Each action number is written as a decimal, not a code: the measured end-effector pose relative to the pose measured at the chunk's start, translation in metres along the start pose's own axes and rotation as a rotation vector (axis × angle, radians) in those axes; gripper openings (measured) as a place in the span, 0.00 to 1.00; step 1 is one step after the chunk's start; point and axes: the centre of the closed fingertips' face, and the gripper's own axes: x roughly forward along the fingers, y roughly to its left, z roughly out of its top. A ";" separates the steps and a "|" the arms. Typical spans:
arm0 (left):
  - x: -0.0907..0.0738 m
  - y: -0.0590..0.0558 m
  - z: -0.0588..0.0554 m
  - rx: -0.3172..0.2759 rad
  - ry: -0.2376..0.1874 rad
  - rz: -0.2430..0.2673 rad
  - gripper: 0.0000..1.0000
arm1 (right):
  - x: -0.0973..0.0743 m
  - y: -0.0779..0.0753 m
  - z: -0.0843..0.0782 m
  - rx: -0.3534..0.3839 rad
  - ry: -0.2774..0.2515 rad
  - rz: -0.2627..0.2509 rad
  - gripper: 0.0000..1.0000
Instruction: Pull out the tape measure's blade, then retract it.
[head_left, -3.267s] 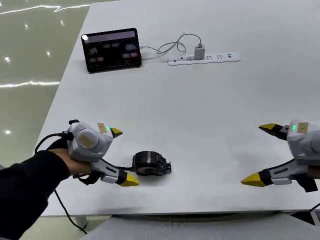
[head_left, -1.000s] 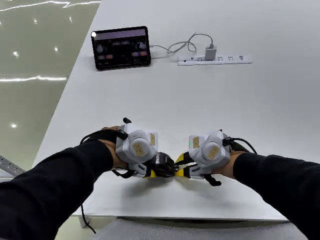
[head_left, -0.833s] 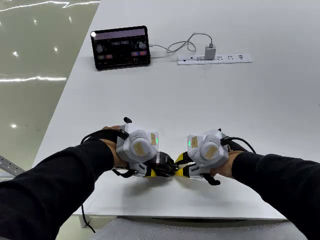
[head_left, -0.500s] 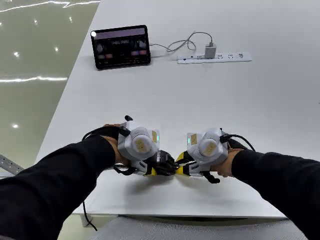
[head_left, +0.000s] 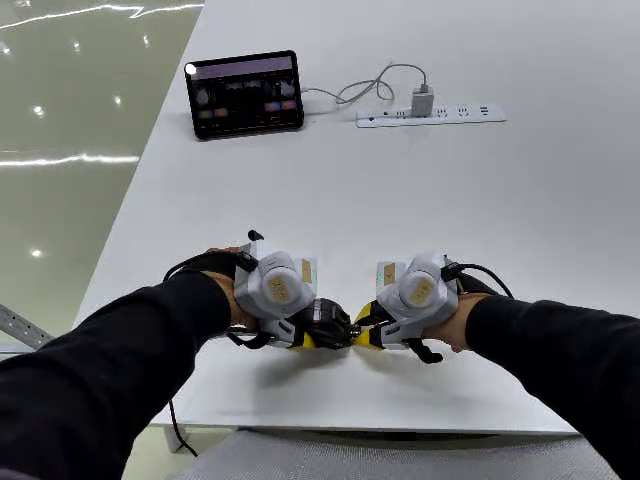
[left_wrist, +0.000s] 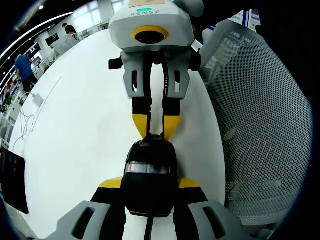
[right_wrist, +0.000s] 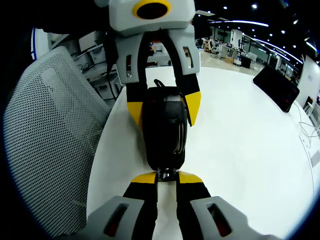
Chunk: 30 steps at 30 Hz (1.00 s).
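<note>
Near the front edge of the white worktop (head_left: 420, 200), two grippers meet nose to nose at a black round-cased tape measure (head_left: 330, 322). The left gripper (left_wrist: 150, 183) has its yellow-tipped jaws clenched on the tape measure's case, one tip against each flank, with the case lying lengthwise between them. Whether the case touches the worktop or hangs just above it, I cannot tell. The right gripper (right_wrist: 166, 178) faces it from the opposite side. Its jaws are drawn in to a narrow slit and pinch the small metal end hook (right_wrist: 166, 173) of the blade. The end hook sits right against the mouth of the case, so the blade is not yet drawn out.

In the head view, arms in black sleeves (head_left: 110, 370) reach in from both sides, and the grippers' white bodies lie close together, just above the worktop's near edge.

Well apart from them, at the far side of the worktop, a dark rectangular tablet (head_left: 245, 93) stands propped with its screen lit. A thin white cable (head_left: 350, 92) loops from it to a white charger (head_left: 423, 103) plugged into a long white power strip (head_left: 460, 115). A grey mesh chair (left_wrist: 260, 125) stands just beside the worktop's front edge. A glossy pale green floor (head_left: 60, 150) lies to the left.
</note>
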 end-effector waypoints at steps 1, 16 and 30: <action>0.000 0.000 0.000 0.001 0.001 0.000 0.32 | 0.000 0.000 0.000 0.001 0.000 0.001 0.08; 0.000 0.000 0.000 -0.004 -0.003 0.000 0.32 | -0.005 0.001 -0.004 -0.001 0.003 -0.011 0.11; 0.001 0.000 0.000 -0.003 0.014 -0.007 0.32 | 0.004 0.001 0.001 0.018 0.015 0.034 0.10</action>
